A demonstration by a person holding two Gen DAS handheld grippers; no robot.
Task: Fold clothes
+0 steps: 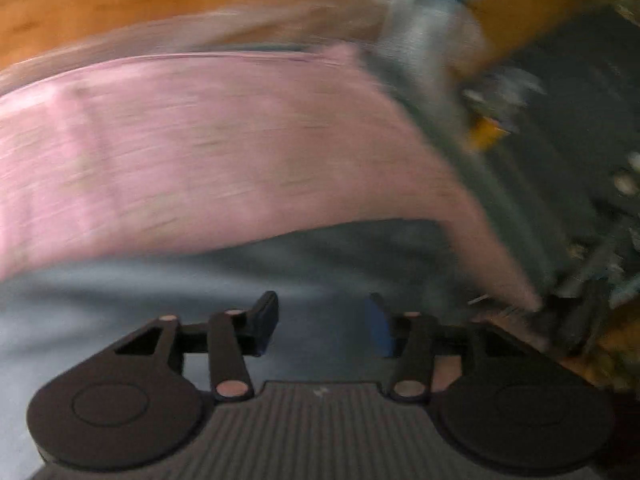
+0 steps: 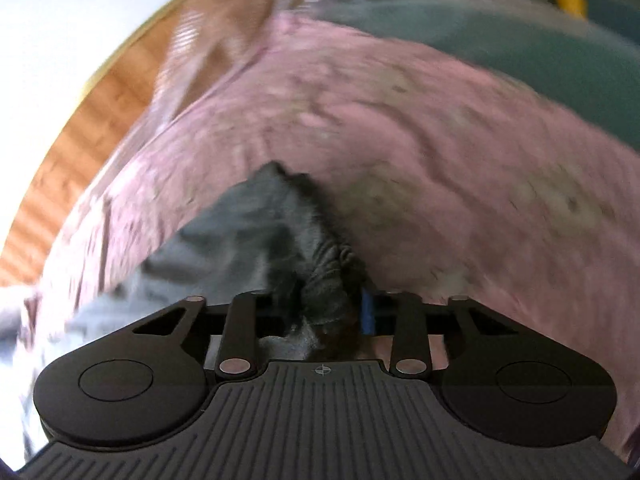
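Both views are blurred by motion. In the right wrist view a bunched grey garment [image 2: 276, 232] rises from between the fingers of my right gripper [image 2: 328, 312], which is shut on it. Behind it spreads a pink cloth [image 2: 420, 152]. In the left wrist view my left gripper [image 1: 322, 320] stands open with a clear gap between its blue pads and nothing in it. Grey fabric [image 1: 140, 300] lies under and ahead of it, and the pink cloth [image 1: 220, 152] stretches across the middle of that view.
An orange-brown wooden surface [image 1: 140, 4] shows beyond the pink cloth, and again at the left [image 2: 100, 112]. A dark green cloth [image 2: 520, 48] lies at the upper right. Dark, cluttered objects [image 1: 580, 140] fill the right side of the left wrist view.
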